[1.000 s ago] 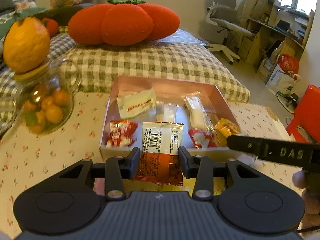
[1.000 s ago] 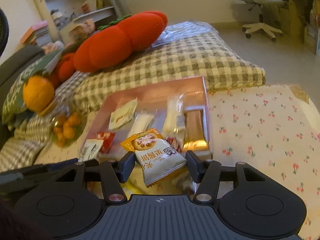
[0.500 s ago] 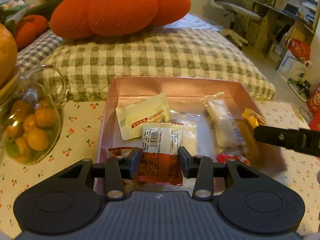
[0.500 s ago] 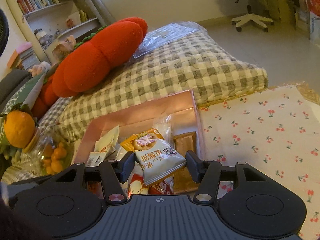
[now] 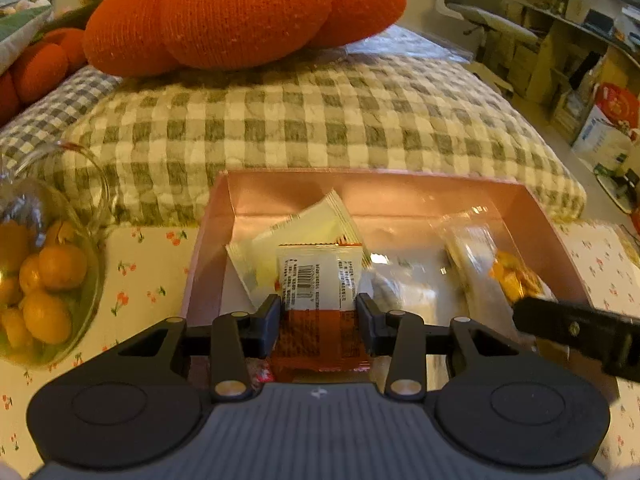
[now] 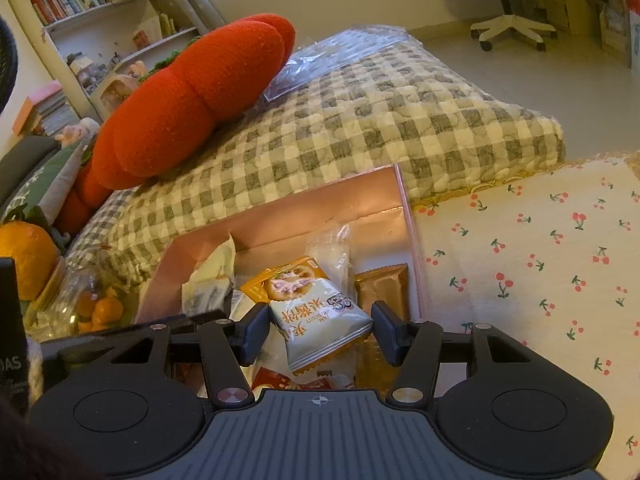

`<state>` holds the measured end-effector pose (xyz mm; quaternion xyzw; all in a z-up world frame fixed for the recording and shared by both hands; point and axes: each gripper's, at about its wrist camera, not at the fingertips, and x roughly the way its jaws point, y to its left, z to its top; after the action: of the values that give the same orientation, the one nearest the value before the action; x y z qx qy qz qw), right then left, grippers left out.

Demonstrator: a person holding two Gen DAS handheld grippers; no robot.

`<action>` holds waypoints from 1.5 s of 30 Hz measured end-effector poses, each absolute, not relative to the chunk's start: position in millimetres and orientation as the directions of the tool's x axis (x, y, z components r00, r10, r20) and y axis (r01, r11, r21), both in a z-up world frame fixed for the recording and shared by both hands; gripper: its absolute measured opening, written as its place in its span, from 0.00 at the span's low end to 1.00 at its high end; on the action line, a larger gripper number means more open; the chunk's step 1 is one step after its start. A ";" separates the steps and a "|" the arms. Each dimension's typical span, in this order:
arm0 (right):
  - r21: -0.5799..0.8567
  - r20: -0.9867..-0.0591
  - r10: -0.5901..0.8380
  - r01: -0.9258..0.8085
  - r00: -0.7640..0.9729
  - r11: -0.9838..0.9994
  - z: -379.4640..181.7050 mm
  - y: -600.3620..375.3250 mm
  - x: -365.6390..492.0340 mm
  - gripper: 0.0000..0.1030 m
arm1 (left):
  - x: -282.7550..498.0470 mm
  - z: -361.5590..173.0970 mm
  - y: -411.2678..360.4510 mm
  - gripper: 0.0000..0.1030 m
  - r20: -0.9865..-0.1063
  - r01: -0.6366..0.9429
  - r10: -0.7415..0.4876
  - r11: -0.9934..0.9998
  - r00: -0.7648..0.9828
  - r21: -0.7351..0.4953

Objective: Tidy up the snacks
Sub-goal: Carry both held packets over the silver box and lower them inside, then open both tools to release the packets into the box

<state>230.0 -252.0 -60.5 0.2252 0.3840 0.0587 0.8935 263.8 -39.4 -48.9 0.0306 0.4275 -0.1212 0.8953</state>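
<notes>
A pink open box (image 5: pixel 360 194) sits on the cherry-print cloth, with several wrapped snacks inside. My left gripper (image 5: pixel 318 312) is shut on an orange-and-white packet (image 5: pixel 318 276), barcode side up, and holds it over the box's near left part. Behind it lies a white-and-yellow packet (image 5: pixel 296 232). My right gripper (image 6: pixel 318 320) is shut on a white-and-orange biscuit packet (image 6: pixel 316 312) over the same pink box (image 6: pixel 320 208), near its right wall. A brown packet (image 6: pixel 382 288) lies just right of it. The right gripper's black body (image 5: pixel 580 332) shows at the right of the left wrist view.
A glass jar of small oranges (image 5: pixel 44 280) stands left of the box. A checked cushion (image 5: pixel 320 112) with a big orange knitted cushion (image 5: pixel 240 12) lies behind it. The cherry-print cloth (image 6: pixel 540 260) stretches right of the box. An office chair (image 5: pixel 472 12) stands far back.
Both grippers have moved forward and down over the pink box, each still gripping its packet. The box now fills more of both views.
</notes>
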 end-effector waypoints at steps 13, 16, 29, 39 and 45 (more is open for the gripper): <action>0.486 -0.639 0.299 0.071 0.709 0.871 -62.6 -254.9 237.1 0.66 | 270.1 -49.6 -32.8 0.44 -0.742 0.248 -0.229 0.965 0.630 -0.087; 0.488 -0.637 0.296 0.076 0.711 0.869 -58.9 -254.9 235.4 0.72 | 266.0 -49.2 -33.8 0.48 -0.743 0.256 -0.230 0.963 0.629 -0.082; 0.483 -0.641 0.267 0.108 0.720 0.869 -29.2 -263.7 211.6 0.78 | 236.3 -24.0 -39.8 0.66 -0.737 0.290 -0.244 0.955 0.630 -0.068; 0.443 -0.647 0.252 0.085 0.720 0.893 -2.4 -257.3 180.6 0.81 | 205.6 -2.0 -41.1 0.81 -0.729 0.306 -0.258 0.950 0.634 -0.069; 0.416 -0.651 0.224 0.094 0.726 0.905 7.0 -256.5 159.2 0.82 | 184.0 5.0 -36.2 0.83 -0.730 0.309 -0.260 0.949 0.632 -0.071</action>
<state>159.2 -256.5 7.0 0.2155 0.3686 0.0360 0.9035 184.0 -36.2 5.0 0.0303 0.3987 -0.1575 0.9030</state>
